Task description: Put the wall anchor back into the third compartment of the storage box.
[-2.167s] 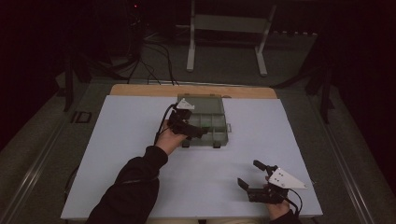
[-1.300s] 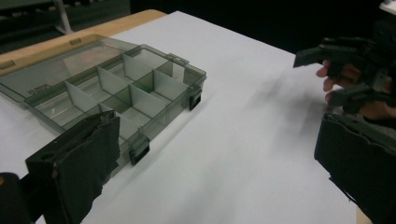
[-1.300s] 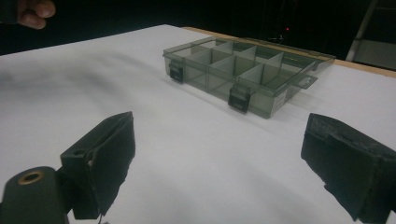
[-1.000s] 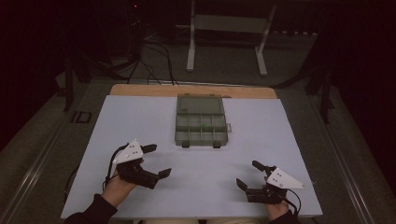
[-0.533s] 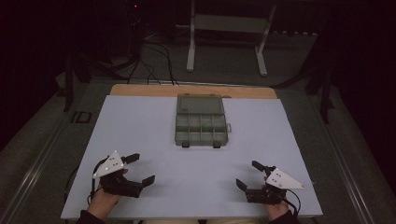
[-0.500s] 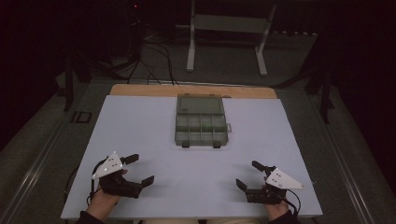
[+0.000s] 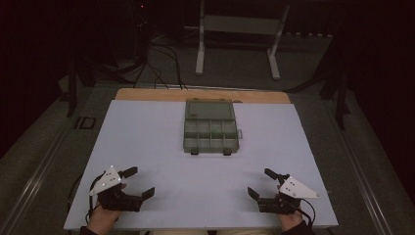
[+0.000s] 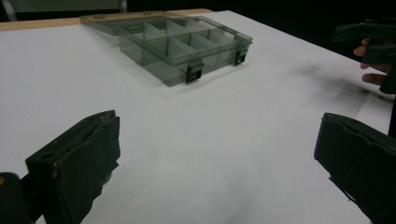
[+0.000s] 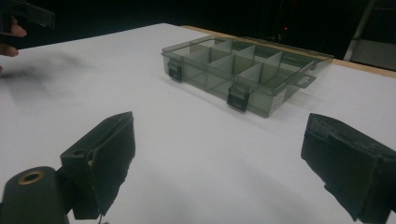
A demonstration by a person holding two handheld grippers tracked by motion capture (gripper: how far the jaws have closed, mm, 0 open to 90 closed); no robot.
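Left hand-held gripper (image 7: 136, 182) sits low at the near left, jaws spread wide and empty. Right hand-held gripper (image 7: 262, 183) sits at the near right, likewise spread and empty.

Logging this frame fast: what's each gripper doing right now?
Left gripper: open, holding nothing.
Right gripper: open, holding nothing.

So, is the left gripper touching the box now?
No. In the high view the left gripper sits open near the table's front edge, well apart from the box.
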